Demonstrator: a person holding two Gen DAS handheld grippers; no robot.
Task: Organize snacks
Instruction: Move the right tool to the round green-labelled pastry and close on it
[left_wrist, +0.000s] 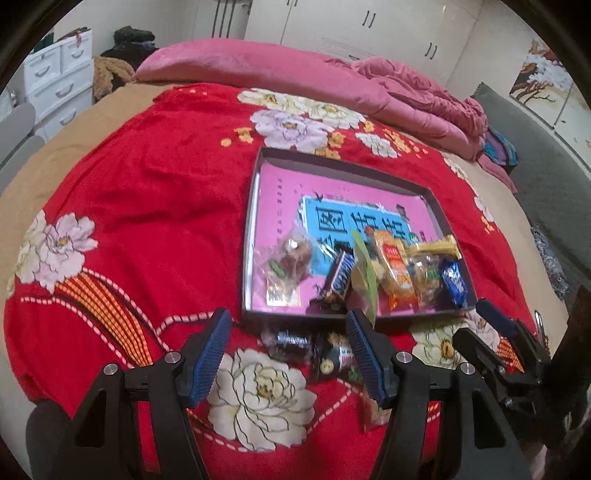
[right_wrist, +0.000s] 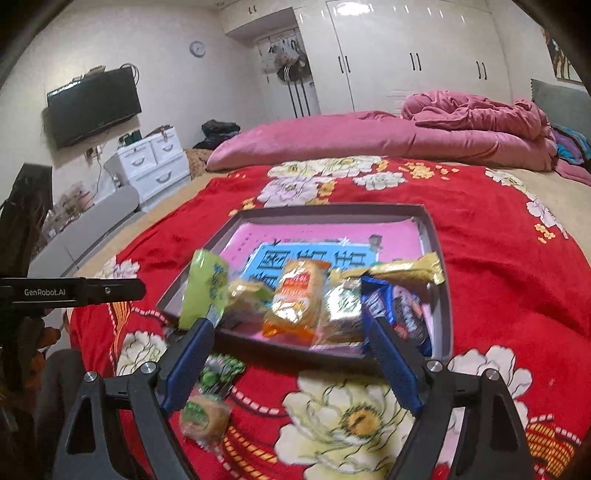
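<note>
A shallow dark box (left_wrist: 341, 162) with a pink liner lies on the red floral bedspread and holds several wrapped snacks: a cookie pack (left_wrist: 290, 258), a Snickers bar (left_wrist: 339, 275), an orange cracker pack (left_wrist: 395, 273), a blue pack (left_wrist: 453, 281) and a gold bar (left_wrist: 437, 248). The box also shows in the right wrist view (right_wrist: 441, 295). My left gripper (left_wrist: 290, 354) is open and empty above dark wrapped candies (left_wrist: 314, 349) on the spread before the box. My right gripper (right_wrist: 291, 365) is open and empty at the box's near edge; a cookie pack (right_wrist: 205, 415) lies beside its left finger.
A pink duvet (right_wrist: 443, 129) is piled at the far side of the bed. White drawers (right_wrist: 155, 162), a wall TV (right_wrist: 92, 105) and wardrobes (right_wrist: 406, 55) stand beyond. The right gripper appears in the left wrist view (left_wrist: 491, 332).
</note>
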